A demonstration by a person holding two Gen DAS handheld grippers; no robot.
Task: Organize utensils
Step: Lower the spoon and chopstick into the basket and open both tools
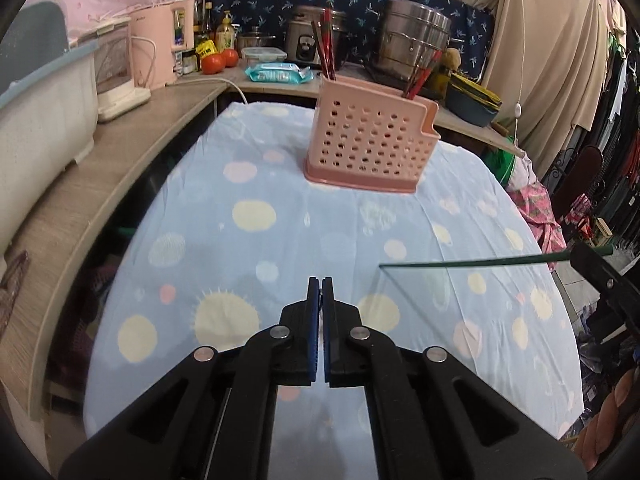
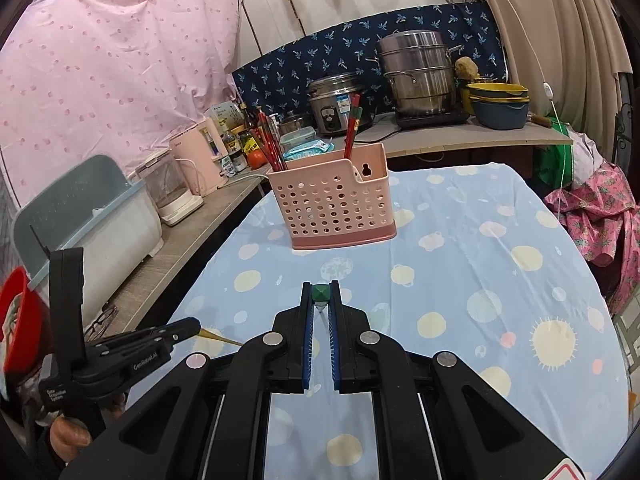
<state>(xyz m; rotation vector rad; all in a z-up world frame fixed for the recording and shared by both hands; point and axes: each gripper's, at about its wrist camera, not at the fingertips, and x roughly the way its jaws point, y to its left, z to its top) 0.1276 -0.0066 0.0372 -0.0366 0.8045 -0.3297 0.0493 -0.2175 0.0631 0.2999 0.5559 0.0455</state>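
A pink perforated utensil holder (image 1: 368,144) (image 2: 332,208) stands on the far part of the blue dotted tablecloth (image 1: 304,240). Red chopsticks (image 1: 326,52) (image 2: 272,148) stick up from both of its ends. My right gripper (image 2: 321,296) is shut on a green-headed chopstick (image 2: 320,293). In the left wrist view that chopstick (image 1: 480,260) runs left from the right gripper (image 1: 588,258) above the cloth. My left gripper (image 1: 321,286) (image 2: 196,325) is shut, and its own view shows nothing between the pads. A tan sliver (image 2: 220,338) shows beside its tips; I cannot tell if it is held.
A wooden counter (image 1: 132,148) along the left carries a white bin (image 2: 100,232), a small appliance and a pink kettle (image 2: 200,160). Behind the table are a rice cooker (image 2: 336,104), steel pots (image 2: 420,76) and stacked bowls (image 2: 500,104). Pink cloth (image 2: 600,220) lies to the right.
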